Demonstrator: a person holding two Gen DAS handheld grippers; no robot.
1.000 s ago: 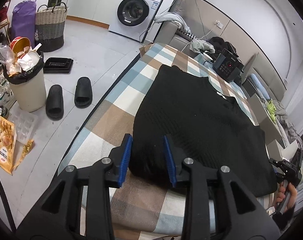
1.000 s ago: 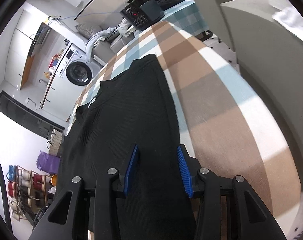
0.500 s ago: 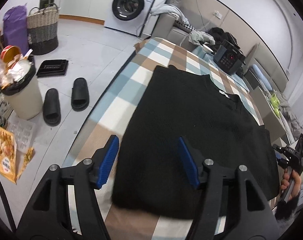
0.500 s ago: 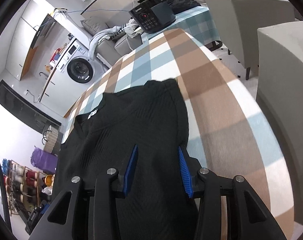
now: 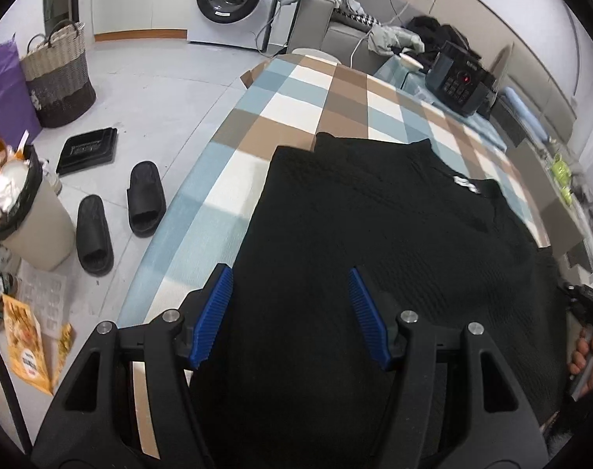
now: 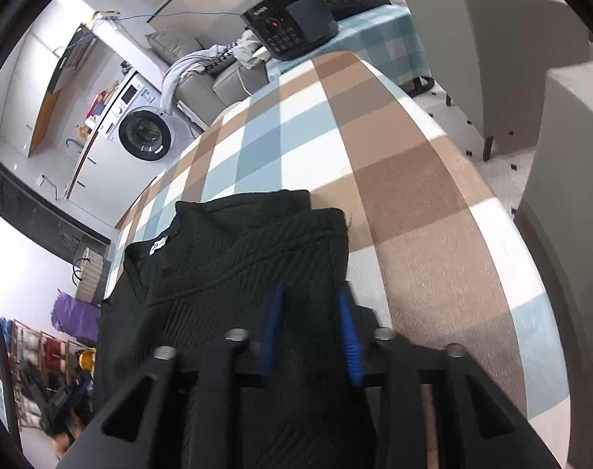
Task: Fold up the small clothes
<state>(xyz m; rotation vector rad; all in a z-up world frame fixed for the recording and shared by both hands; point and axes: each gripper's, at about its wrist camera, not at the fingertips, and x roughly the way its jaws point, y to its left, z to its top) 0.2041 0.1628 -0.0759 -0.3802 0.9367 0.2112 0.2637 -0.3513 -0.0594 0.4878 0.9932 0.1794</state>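
Black knit top on the checked cloth, with 2 grippers at its near edge

The black knit top (image 5: 374, 234) lies on the checked cloth (image 5: 296, 101) covering the table, one side folded over at the far end. The left gripper (image 5: 290, 308) hangs above the garment with its blue pads spread wide — nothing pinched between them. The right gripper (image 6: 310, 332) is closing, its jaws narrow, with a fold of the top's edge between the pads; whether they press it yet is hard to tell — the view is blurred. A black appliance (image 6: 292, 23) sits at the table's far end.
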